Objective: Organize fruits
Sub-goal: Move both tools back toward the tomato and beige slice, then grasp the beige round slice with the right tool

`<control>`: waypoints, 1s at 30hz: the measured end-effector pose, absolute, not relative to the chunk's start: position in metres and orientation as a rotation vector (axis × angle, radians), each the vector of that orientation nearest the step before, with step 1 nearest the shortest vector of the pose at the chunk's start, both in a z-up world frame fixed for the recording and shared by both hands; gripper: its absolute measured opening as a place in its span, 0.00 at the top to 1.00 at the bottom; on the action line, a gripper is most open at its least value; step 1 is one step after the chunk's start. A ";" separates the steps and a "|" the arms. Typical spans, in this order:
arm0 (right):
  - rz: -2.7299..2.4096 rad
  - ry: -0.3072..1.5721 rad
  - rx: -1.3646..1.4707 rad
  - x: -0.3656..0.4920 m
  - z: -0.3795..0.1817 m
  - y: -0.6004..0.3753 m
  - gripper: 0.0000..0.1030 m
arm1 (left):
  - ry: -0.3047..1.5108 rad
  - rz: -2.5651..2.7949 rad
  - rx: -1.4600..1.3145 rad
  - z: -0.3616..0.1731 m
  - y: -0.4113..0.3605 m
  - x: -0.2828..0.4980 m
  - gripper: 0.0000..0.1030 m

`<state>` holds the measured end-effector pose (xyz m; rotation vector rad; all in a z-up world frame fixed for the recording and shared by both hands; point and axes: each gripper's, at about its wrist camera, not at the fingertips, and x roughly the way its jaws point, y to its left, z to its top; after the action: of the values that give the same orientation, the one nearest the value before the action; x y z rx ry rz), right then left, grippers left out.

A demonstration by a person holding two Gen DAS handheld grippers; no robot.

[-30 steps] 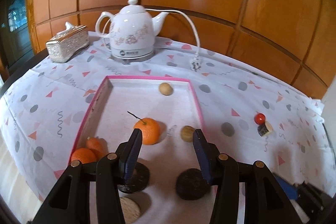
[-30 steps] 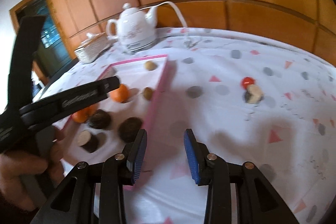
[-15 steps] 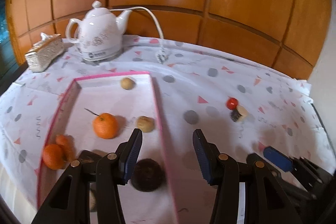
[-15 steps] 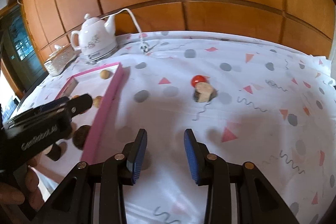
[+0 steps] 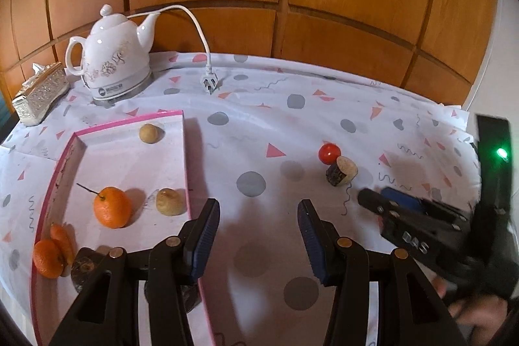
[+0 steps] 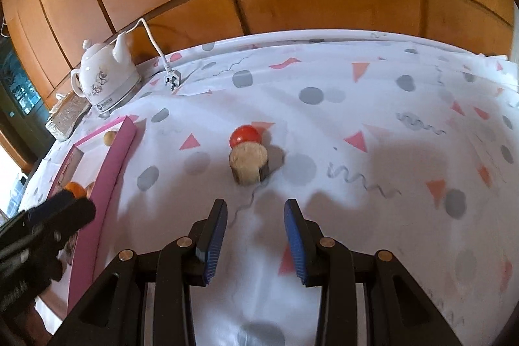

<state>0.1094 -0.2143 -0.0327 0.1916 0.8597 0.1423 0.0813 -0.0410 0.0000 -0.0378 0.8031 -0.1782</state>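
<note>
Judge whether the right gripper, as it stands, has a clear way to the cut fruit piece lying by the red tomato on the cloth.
Probably yes. The right gripper points at the cut fruit piece with only bare tablecloth between them, and its jaws are parted and empty. The red tomato sits just behind the piece, not in the path.

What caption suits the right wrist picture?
Empty right gripper faces a cut brown fruit and red tomato on the patterned tablecloth.

Black claws point(image 6: 254, 231), blue pads, brass screws
</note>
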 end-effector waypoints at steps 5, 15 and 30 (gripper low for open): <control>0.149 0.889 0.161 0.137 -0.043 -0.209 0.54 | 0.811 -0.179 -0.041 -0.003 -0.044 0.088 0.51; 0.115 0.891 0.101 0.158 -0.051 -0.199 0.54 | 0.830 -0.169 -0.033 -0.011 -0.044 0.094 0.51; 0.009 0.897 0.110 0.122 -0.049 -0.226 0.68 | 0.832 -0.188 -0.017 -0.009 -0.055 0.088 0.50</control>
<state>0.1219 -0.2259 -0.0489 0.1097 0.8971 0.0091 0.0880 -0.0554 -0.0088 -0.0169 0.8322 -0.1884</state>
